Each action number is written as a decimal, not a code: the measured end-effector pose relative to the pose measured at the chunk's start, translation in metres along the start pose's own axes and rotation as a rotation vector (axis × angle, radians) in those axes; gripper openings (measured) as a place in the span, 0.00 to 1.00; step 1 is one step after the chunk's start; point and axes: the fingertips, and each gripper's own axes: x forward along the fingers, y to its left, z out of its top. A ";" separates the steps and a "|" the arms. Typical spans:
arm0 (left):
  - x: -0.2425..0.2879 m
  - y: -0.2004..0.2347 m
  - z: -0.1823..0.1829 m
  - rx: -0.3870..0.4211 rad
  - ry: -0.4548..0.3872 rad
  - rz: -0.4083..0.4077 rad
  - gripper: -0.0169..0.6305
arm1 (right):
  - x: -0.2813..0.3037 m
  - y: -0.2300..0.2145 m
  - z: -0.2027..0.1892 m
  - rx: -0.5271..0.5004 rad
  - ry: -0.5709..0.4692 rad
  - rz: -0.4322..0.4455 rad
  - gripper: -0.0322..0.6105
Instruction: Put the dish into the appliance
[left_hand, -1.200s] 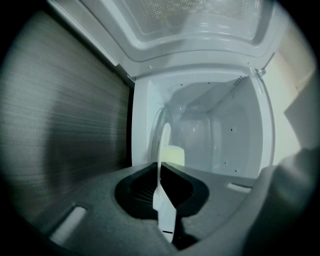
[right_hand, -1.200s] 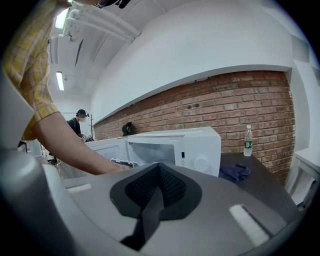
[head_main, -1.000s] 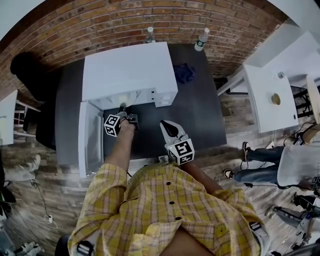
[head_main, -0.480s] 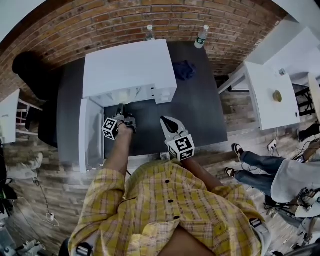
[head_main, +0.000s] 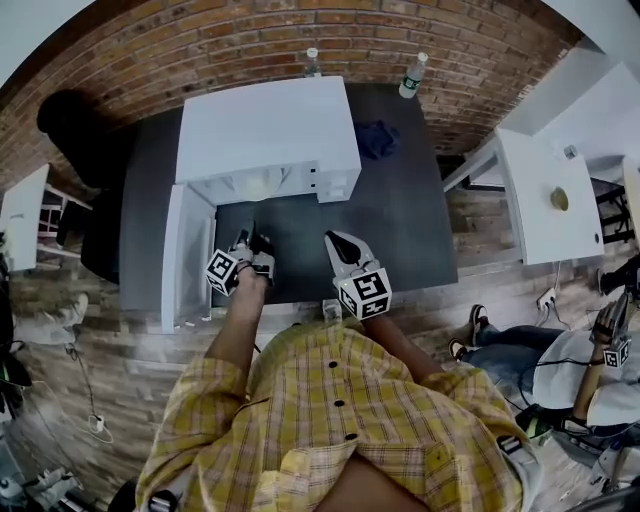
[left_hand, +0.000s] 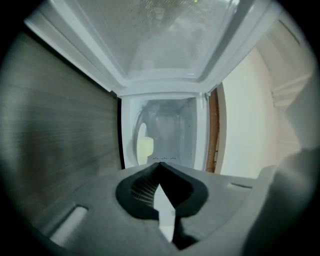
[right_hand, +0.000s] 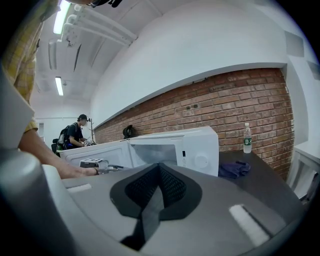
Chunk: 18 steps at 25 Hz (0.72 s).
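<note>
Left tool (head_main: 250, 240) has just closed on nothing and drawn back (right tool (head_main: 332, 240) pinched together too, empty); pale round dish (left_hand: 142, 145) lies inside the white microwave oven (head_main: 265, 125), frame centre-left: placement looks done.

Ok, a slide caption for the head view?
Before the open microwave: left tool, just closed empty, and shut right tool, over a dark table.

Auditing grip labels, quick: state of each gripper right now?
Left gripper: jaws just closed; shut, nothing between them.
Right gripper: shut, empty.
</note>
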 end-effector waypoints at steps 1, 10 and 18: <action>-0.007 -0.005 -0.003 0.004 0.008 -0.015 0.03 | -0.001 0.001 -0.001 0.003 0.001 0.000 0.05; -0.051 -0.062 -0.043 0.198 0.116 -0.138 0.03 | -0.005 0.011 -0.010 0.015 0.024 0.005 0.05; -0.079 -0.090 -0.069 0.712 0.202 -0.086 0.02 | -0.008 0.023 -0.012 0.045 0.011 0.033 0.05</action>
